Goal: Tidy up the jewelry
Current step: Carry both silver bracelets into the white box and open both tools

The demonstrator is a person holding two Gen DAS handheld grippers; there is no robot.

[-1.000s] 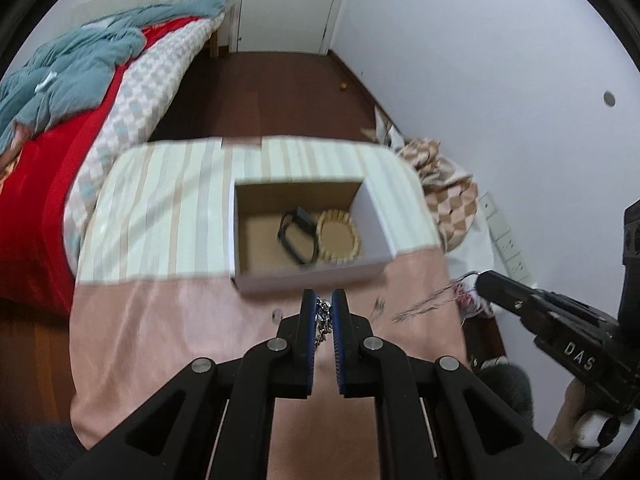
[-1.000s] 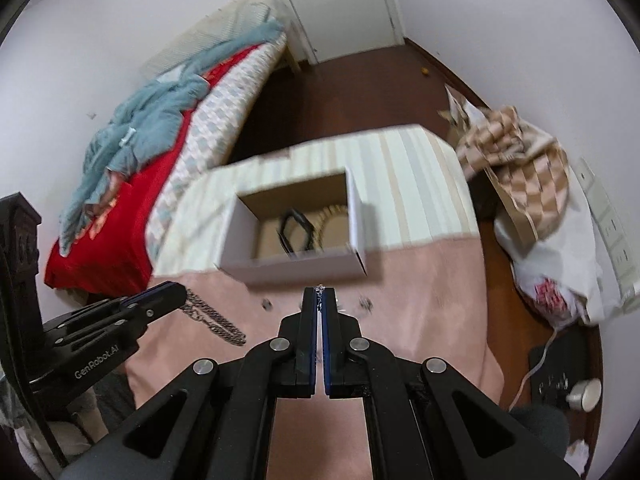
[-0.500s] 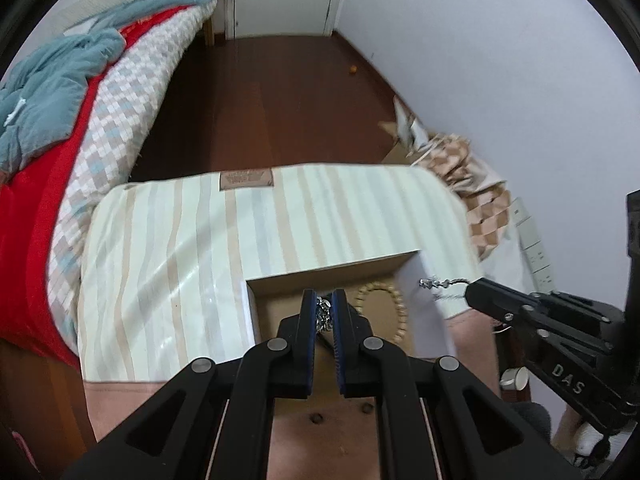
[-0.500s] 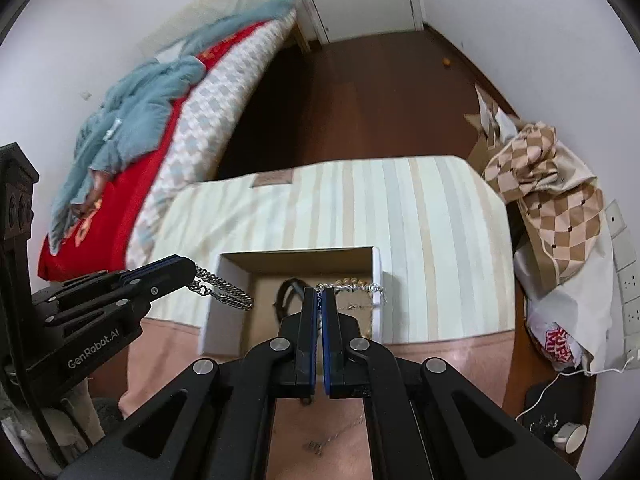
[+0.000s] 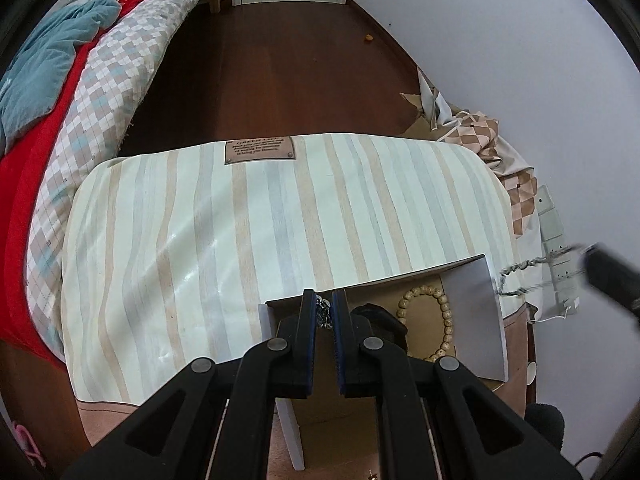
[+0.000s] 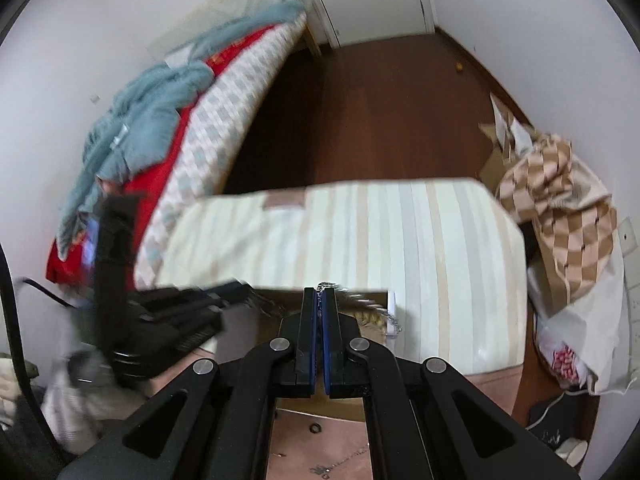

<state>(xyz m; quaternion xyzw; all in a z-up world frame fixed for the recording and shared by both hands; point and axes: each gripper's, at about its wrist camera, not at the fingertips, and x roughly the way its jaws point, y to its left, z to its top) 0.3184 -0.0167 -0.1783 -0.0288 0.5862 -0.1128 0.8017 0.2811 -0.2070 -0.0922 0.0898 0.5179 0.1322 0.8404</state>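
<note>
While over box (image 5: 476,320): bead bracelet (image 5: 434,320), chain (image 5: 323,314).

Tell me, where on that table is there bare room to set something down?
The striped cloth lies bare from its brown label down to the cardboard box, and out to the left edge by the bed. Inside the box it is crowded: a bead bracelet, a black item and both fingers holding the chain.

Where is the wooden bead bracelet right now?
In the left wrist view, the bead bracelet lies inside the cardboard box, against its right wall, just right of a black band.
</note>
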